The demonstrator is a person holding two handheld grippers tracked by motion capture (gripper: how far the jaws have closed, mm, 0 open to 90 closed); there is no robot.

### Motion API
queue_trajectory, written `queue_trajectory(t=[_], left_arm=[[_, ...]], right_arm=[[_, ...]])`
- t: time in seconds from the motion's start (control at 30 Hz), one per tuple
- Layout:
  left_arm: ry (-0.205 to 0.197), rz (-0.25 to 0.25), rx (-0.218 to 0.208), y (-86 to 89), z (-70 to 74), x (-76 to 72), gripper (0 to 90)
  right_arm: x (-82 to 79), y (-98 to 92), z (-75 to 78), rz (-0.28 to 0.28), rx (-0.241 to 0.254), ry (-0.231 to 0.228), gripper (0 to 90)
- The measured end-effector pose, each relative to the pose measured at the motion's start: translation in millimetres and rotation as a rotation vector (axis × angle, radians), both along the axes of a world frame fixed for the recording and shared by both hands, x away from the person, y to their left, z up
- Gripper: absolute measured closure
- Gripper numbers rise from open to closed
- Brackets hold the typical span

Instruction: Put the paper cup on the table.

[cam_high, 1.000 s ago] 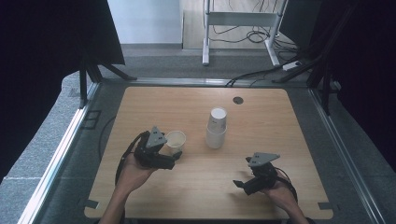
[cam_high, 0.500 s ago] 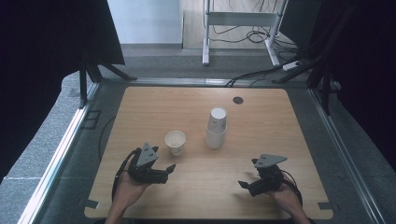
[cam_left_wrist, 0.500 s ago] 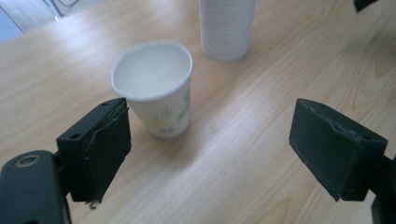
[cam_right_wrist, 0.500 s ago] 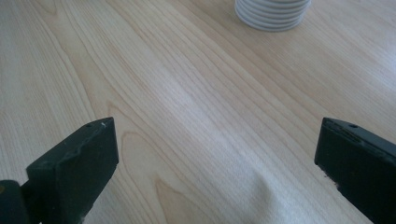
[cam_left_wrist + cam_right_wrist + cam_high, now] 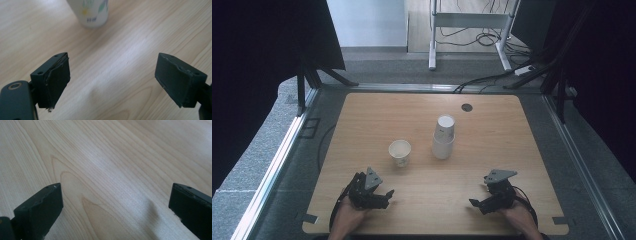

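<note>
While both grippers' fingers gape with nothing between them, the left gripper (image 5: 384,196) faces the single cup (image 5: 400,152).

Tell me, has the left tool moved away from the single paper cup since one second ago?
Yes. The left tool has drawn back toward the person's edge of the table, and the single paper cup stands alone, apart from its open jaws.

Lab: curtained test table (image 5: 362,125), cables (image 5: 482,82)
</note>
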State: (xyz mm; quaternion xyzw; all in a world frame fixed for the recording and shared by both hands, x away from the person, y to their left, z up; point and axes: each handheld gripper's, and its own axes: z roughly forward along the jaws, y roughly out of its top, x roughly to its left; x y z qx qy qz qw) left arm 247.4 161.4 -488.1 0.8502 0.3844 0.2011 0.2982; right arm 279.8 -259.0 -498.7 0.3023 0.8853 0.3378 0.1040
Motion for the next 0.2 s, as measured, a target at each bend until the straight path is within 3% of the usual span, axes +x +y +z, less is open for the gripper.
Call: queue_trajectory(t=[0.2], left_arm=[[0.031,0.018,-0.011,-0.5,-4.8,2.1,13.0]], right_arm=[[0.3,2.6,-4.2,0.008,-0.024,0.014,0.0]])
